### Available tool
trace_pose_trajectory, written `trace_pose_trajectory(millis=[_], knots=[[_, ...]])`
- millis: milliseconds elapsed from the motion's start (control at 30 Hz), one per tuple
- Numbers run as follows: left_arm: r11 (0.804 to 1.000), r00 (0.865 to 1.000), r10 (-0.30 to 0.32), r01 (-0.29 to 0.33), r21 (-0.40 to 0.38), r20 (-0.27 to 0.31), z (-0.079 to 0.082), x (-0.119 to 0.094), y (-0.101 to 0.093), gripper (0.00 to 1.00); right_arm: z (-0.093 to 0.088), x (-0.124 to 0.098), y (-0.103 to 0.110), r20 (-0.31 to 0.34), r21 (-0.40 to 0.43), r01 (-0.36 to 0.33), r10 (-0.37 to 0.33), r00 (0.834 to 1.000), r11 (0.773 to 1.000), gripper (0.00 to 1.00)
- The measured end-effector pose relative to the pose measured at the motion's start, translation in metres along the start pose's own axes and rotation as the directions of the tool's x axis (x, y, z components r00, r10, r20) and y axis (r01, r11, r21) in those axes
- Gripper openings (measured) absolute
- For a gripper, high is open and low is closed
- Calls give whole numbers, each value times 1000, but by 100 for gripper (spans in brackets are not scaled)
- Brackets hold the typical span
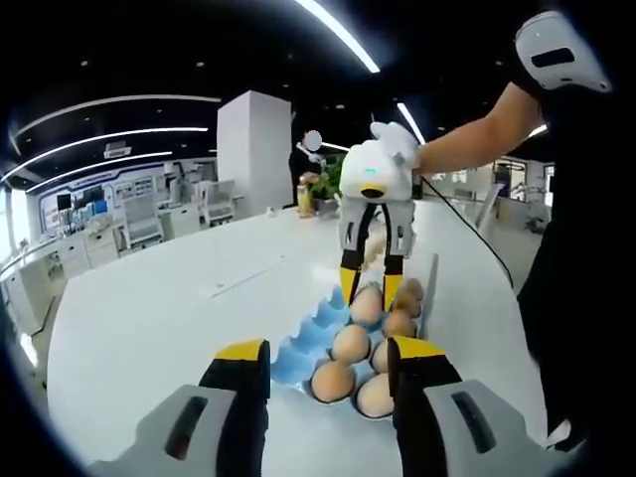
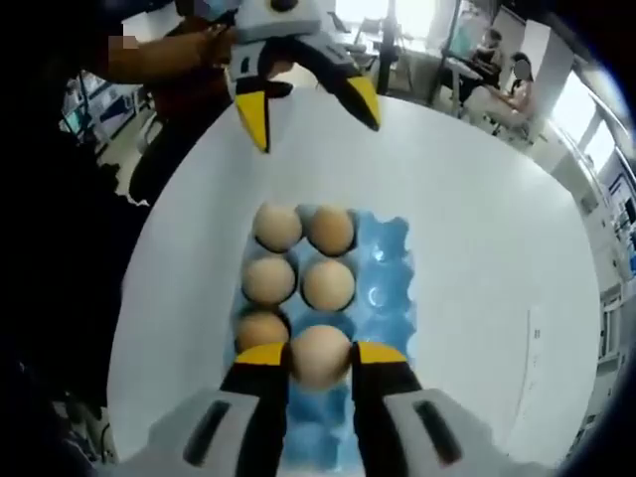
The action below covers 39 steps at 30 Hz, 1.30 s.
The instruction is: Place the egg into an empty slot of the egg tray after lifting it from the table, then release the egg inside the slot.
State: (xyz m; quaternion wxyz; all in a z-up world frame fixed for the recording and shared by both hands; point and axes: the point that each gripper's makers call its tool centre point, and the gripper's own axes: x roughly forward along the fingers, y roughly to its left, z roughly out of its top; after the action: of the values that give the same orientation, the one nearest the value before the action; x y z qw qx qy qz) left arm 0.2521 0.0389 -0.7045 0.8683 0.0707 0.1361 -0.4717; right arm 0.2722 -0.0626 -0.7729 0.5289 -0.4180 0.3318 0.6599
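Note:
A blue egg tray [image 1: 298,345] lies on the white table with several brown eggs in one side of it. My right gripper [image 2: 320,356] is shut on one more egg [image 2: 320,353], low over a slot at the tray's near end in the right gripper view. The row of slots along the tray's [image 2: 386,283] right side is bare. In the left gripper view the right gripper [image 1: 370,288] stands upright at the tray's far end with that egg [image 1: 366,304] between its yellow tips. My left gripper [image 1: 329,353] is open, hanging just before the tray's near end, holding nothing; it is also across the tray [image 2: 308,111].
The round white table [image 1: 169,308] spreads wide to the tray's left, its edge curving close on the right. A person's arm [image 1: 477,134] holds the right gripper. A yellow bottle and a plant [image 1: 320,189] stand at the table's far side. People sit beyond the table [image 2: 502,84].

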Motion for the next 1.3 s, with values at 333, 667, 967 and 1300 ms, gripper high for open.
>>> trace_pose_trajectory(millis=[333, 667, 967, 1300], knots=[[1000, 1000, -4, 4, -2, 1, 0, 0, -2, 48, 1, 5, 1, -3, -1, -11, 11, 1000, 1000, 24], [1000, 1000, -4, 4, -1, 0, -1, 1, -1, 48, 3, 9, 0, -7, -10, -13, 13, 1000, 1000, 24], [1000, 1000, -2, 2, -2, 2, 0, 0, 0, 48, 0, 14, -2, -21, -4, -23, 23, 1000, 1000, 24], [1000, 1000, -10, 10, 2, 5, 2, 3, 0, 48, -3, 15, -2, -34, -5, -28, 28, 999, 1000, 24]])
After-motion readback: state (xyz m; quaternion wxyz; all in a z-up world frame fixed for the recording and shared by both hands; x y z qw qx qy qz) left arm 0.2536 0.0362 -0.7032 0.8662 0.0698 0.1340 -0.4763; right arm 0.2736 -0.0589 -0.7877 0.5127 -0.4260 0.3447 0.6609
